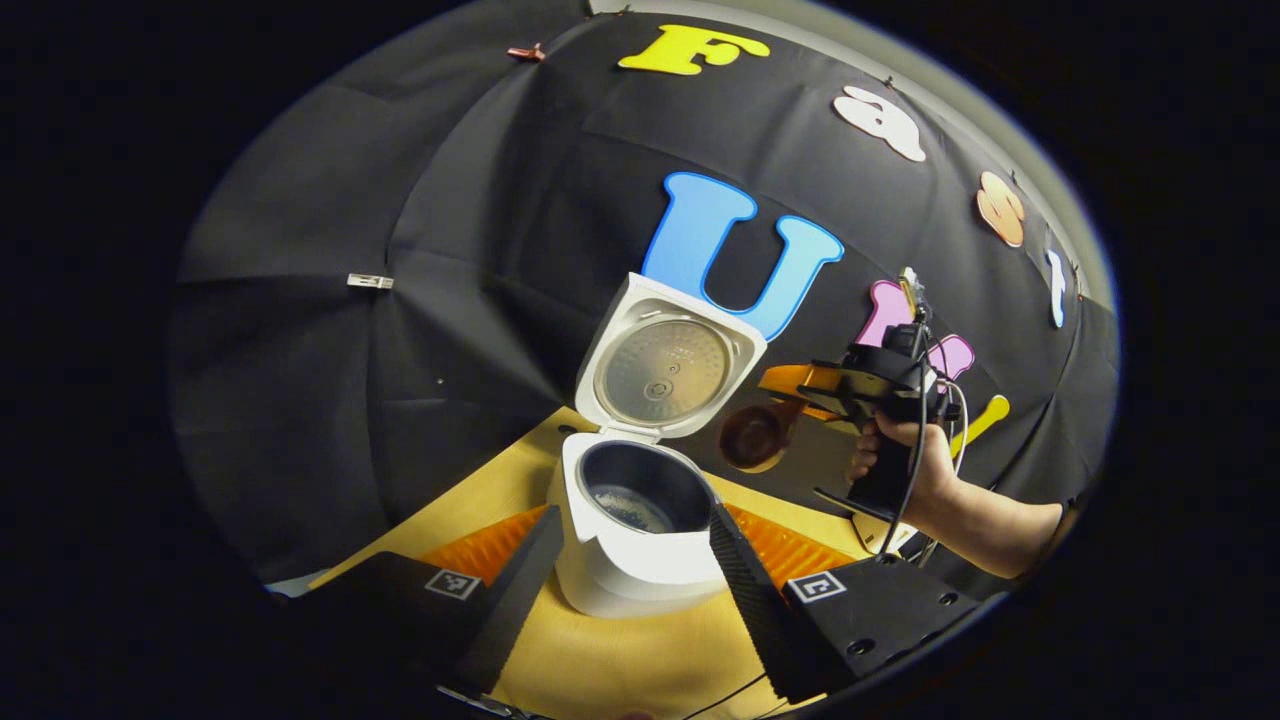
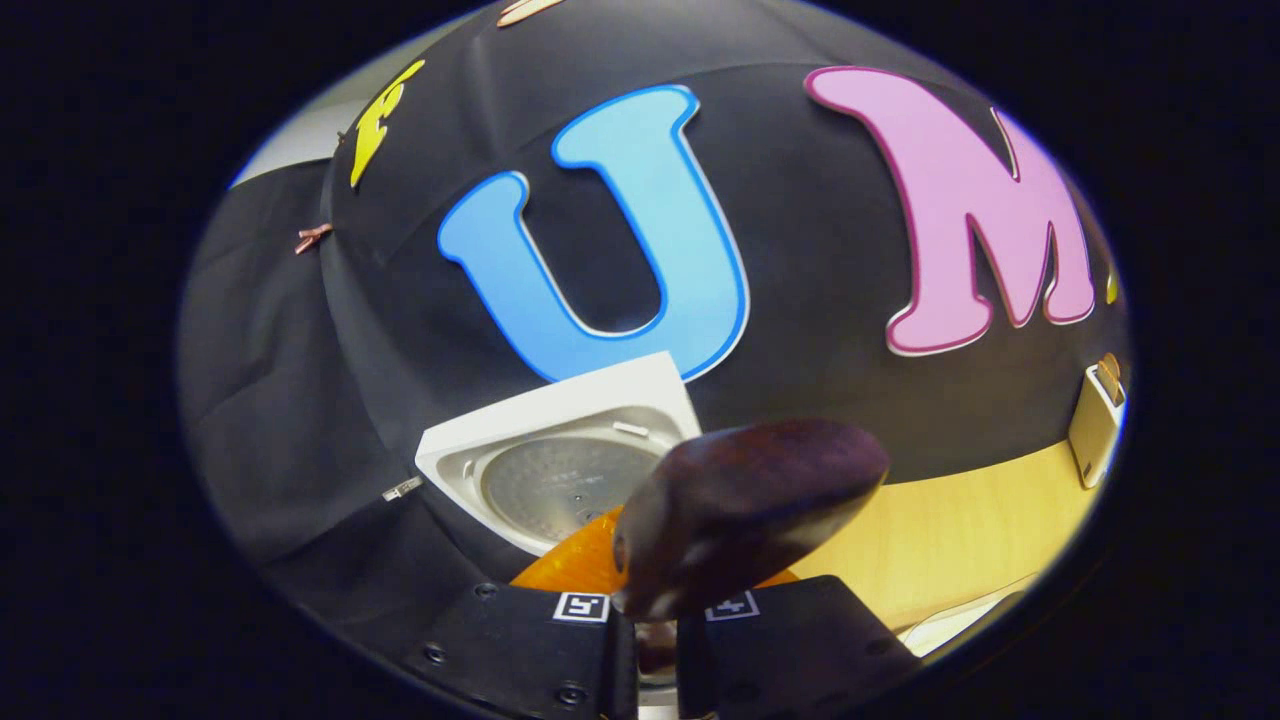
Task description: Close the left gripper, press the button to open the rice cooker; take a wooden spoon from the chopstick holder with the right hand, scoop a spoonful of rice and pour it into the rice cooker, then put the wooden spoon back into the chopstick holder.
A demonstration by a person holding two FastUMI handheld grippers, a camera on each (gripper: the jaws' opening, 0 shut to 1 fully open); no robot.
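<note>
The white rice cooker [image 1: 640, 570] stands on the table with its lid [image 1: 668, 362] swung up. Its dark inner pot [image 1: 640, 490] has a little rice at the bottom. My left gripper [image 1: 632, 512] is open, its fingers [image 1: 750, 590] spread on either side of the cooker's front. To the cooker's right, a hand holds my right gripper [image 1: 800, 392], which is shut on the dark wooden spoon [image 1: 755, 437]. The spoon bowl hangs in the air beside the lid, above the pot's right rim. In the right gripper view the spoon bowl [image 2: 750, 510] rises just ahead of my right gripper [image 2: 650, 625], with the cooker lid [image 2: 560, 470] behind it.
The wooden table [image 1: 620, 660] runs under the cooker up to the black cloth wall. At the far right edge of the right gripper view, a pale upright container [image 2: 1095, 425] stands on the table [image 2: 960, 540]. A forearm [image 1: 990, 520] reaches in from the right.
</note>
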